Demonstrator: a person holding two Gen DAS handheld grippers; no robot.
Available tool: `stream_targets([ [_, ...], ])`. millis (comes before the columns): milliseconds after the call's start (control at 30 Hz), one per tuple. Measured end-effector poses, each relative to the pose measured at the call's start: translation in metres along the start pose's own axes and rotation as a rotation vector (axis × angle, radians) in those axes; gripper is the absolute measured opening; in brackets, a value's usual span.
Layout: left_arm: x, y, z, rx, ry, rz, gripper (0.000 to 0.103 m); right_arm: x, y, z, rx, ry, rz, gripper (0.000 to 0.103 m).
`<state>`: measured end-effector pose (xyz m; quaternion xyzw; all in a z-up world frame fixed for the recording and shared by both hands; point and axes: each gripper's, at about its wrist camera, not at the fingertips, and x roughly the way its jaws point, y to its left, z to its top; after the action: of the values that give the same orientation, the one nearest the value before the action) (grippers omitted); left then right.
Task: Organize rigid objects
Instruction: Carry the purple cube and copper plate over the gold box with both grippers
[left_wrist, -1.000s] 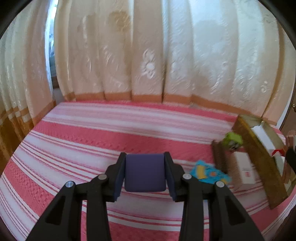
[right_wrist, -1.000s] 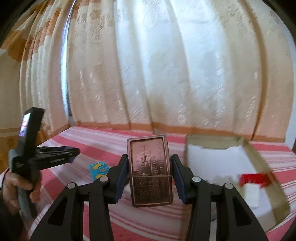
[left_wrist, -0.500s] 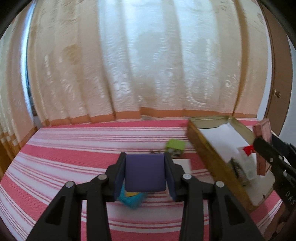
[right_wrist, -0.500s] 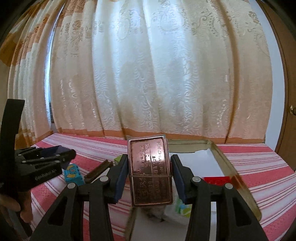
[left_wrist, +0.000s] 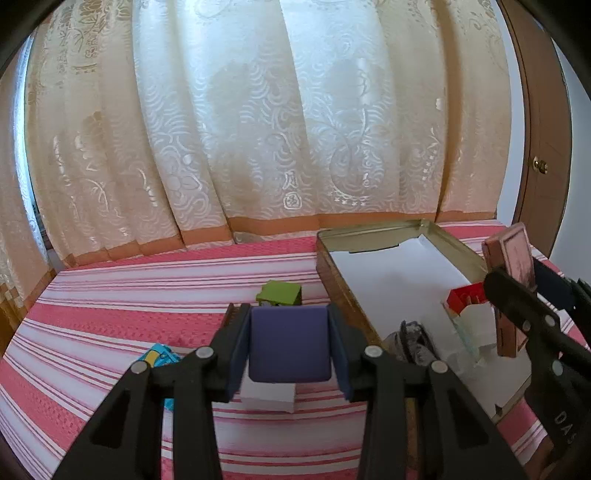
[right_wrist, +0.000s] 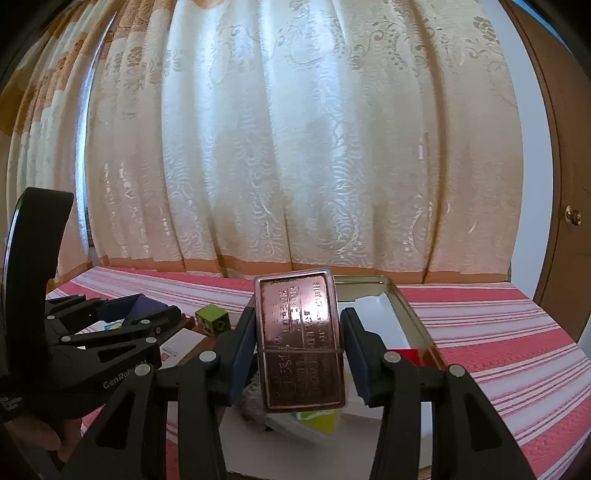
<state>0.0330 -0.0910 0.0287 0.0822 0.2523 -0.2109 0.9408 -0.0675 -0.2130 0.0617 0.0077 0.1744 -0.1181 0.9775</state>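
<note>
1. Over the striped bedspread (left_wrist: 110, 295), at far left, a wide stretch of bare cloth runs back to the curtain (left_wrist: 258, 129) hem; only a blue toy (left_wrist: 159, 358) lies near the left gripper's arm.
2. At centre, the left gripper (left_wrist: 290, 343) is clamped on a purple block (left_wrist: 290, 343), both pads flat against its sides, held above the bedspread.
3. Just under the block lies a white box (left_wrist: 269, 397); farther back a green cube (left_wrist: 280, 293) sits near the tin's left wall, with a narrow strip of cloth between them.
4. Right of centre, an open tin (left_wrist: 340, 291) with a white lining stands on the bed, its far rim close to the curtain hem. Its far half is bare; a red piece (left_wrist: 465, 297), a grey object (left_wrist: 412, 339) and pale items crowd the near half.
5. At right, the right gripper (right_wrist: 299, 343) grasps a copper case (right_wrist: 299, 339) upright by its long sides, over the tin's near part.
6. Beyond the tin's right rim, striped cloth lies clear to the bed edge by a brown door (right_wrist: 565, 184).
</note>
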Motion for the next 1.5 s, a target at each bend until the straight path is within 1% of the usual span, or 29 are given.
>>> stream_targets([
  [233, 0.002, -0.021, 0.006, 0.012, -0.012, 0.003, 0.039, -0.006, -0.016, -0.001, 0.0, -0.007, -0.03, 0.049],
  [533, 0.009, -0.062, 0.023, 0.029, -0.024, -0.037, 0.039, -0.008, -0.059, -0.003, 0.037, -0.006, -0.094, 0.049],
  [800, 0.015, -0.094, 0.028, 0.025, -0.021, -0.062, 0.039, -0.01, -0.089, -0.003, 0.067, -0.015, -0.143, 0.049],
  [867, 0.015, -0.097, 0.026, 0.035, -0.033, -0.07, 0.039, -0.009, -0.095, -0.002, 0.073, -0.02, -0.16, 0.049],
  [900, 0.014, -0.098, 0.024, 0.044, -0.046, -0.068, 0.039, -0.008, -0.098, -0.002, 0.08, -0.02, -0.163, 0.049],
  [967, 0.015, -0.097, 0.022, 0.046, -0.046, -0.059, 0.039, -0.004, -0.104, -0.001, 0.104, -0.014, -0.16, 0.049],
  [1033, 0.014, -0.096, 0.021, 0.031, -0.051, -0.08, 0.039, -0.001, -0.106, 0.0, 0.112, -0.016, -0.16, 0.049],
  [1167, 0.017, -0.095, 0.022, 0.027, -0.037, -0.082, 0.039, 0.006, -0.111, -0.001, 0.124, -0.006, -0.172, 0.049],
  [1233, 0.021, -0.095, 0.02, 0.02, -0.023, -0.067, 0.039, 0.008, -0.113, -0.001, 0.134, -0.001, -0.175, 0.049],
  [1367, 0.024, -0.098, 0.02, 0.033, -0.025, -0.051, 0.039, 0.011, -0.109, 0.0, 0.116, -0.004, -0.183, 0.049],
  [1500, 0.025, -0.101, 0.019, 0.041, -0.02, -0.058, 0.039, 0.014, -0.103, 0.001, 0.085, -0.012, -0.181, 0.049],
])
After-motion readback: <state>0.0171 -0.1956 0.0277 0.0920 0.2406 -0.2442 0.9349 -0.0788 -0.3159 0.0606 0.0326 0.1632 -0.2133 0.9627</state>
